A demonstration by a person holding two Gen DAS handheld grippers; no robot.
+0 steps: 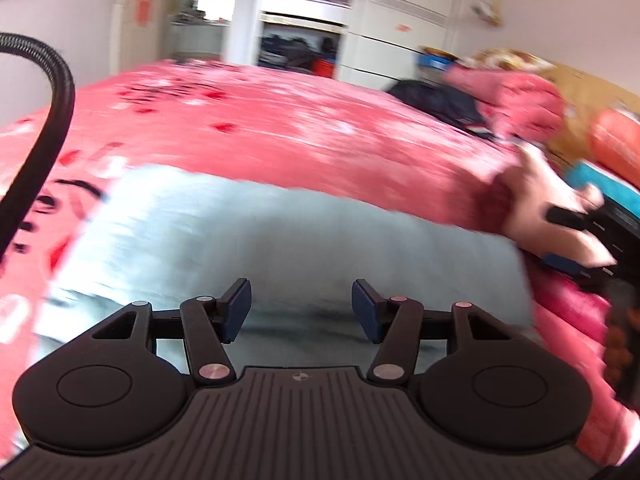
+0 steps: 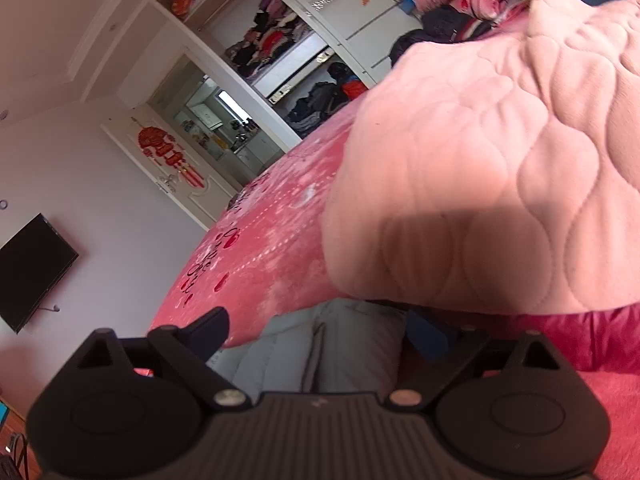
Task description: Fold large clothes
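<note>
So the left tool [image 1: 302,306] is hanging over a pale blue-grey garment [image 1: 224,240] that's spread out on the bed [image 1: 248,120], and its two blue-padded fingers [image 1: 240,308] are spread wide apart with nothing between them, just cloth showing underneath. The bed has a pinkish-red cover with little hearts and dark scribbly lettering on it. The whole left view is pretty motion-blurred, so fine detail on the garment is hard to make out. Over on the right side of that view you can see the person's right hand [image 1: 548,208] wrapped around the black body of the other tool, with a pink sleeve [image 1: 472,196] running up the arm. A black ribbed hose [image 1: 52,116] curves down the left edge. From the right wrist view, the right tool [image 2: 316,344] sits low over the same pale garment [image 2: 320,344], where a seam or zip line runs down it. Its left finger [image 2: 208,332] is clearly visible and stands well away from the other side, so the jaws look open and not pinching anything, though the right finger is mostly tucked under a big quilted pink fabric [image 2: 500,168] that fills the upper right of the view. In the background there's an open white wardrobe [image 2: 280,40] stuffed with clothes, and a dark TV [image 2: 32,268] on the wall.
</note>
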